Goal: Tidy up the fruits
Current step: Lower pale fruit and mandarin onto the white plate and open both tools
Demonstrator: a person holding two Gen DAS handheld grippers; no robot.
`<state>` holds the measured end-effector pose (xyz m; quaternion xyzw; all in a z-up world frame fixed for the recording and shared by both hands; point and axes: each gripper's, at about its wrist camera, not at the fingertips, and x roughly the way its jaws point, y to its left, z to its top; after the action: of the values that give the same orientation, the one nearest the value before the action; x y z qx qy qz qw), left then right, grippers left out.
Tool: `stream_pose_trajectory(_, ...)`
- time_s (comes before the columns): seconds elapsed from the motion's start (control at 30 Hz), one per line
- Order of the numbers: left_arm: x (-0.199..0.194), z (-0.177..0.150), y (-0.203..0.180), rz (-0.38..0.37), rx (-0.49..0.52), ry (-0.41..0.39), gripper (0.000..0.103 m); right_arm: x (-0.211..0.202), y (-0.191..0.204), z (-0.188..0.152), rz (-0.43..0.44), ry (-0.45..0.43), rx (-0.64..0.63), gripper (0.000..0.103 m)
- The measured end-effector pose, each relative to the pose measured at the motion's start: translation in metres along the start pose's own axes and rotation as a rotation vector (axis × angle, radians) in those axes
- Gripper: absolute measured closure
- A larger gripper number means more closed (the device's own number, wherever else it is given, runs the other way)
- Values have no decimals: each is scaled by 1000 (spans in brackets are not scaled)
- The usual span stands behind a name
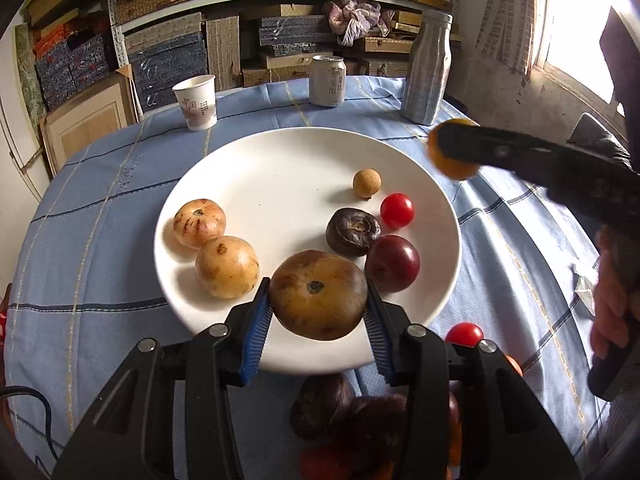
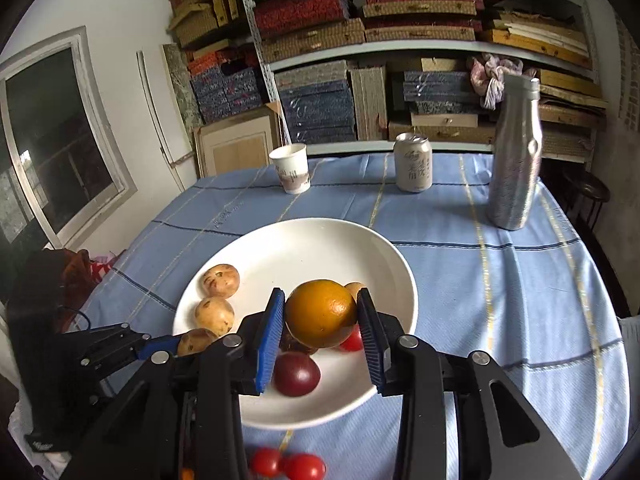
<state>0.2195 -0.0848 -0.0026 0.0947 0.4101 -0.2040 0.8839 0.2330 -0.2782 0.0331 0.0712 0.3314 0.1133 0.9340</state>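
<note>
Right gripper (image 2: 321, 322): seen from behind, blue pads pressed on either side of an orange (image 2: 321, 313), which is held above the plate.
Plate (image 2: 400, 276): white, set on a blue striped tablecloth (image 2: 500, 280).
On the plate: two tan fruits (image 2: 220, 280) at the left, a dark red plum (image 2: 296, 374) below the orange, a red tomato (image 2: 353, 342) partly hidden.
Left gripper (image 2: 182, 343): seen at the lower left, closed on a tan fruit (image 2: 196, 340) at the plate's edge.
Near edge: two cherry tomatoes (image 2: 288, 465) on the cloth.
Far side: paper cup (image 2: 291, 168), can (image 2: 413, 162), grey bottle (image 2: 514, 152), upright and apart.
</note>
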Motion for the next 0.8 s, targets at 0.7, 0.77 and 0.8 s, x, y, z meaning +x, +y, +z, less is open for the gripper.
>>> stream_pose_trajectory(0.7,34,10,16,-43,-40,35,44,85,9,14,43,98,-27,65)
stream_pose_trajectory(0.77,28,10,13,-42,-31,21,44,77,10,16,40,80,-29,65)
stream_pose_trajectory(0.8,25,10,13,-41,-31,16,44,73,10,17,38,69,-28,65)
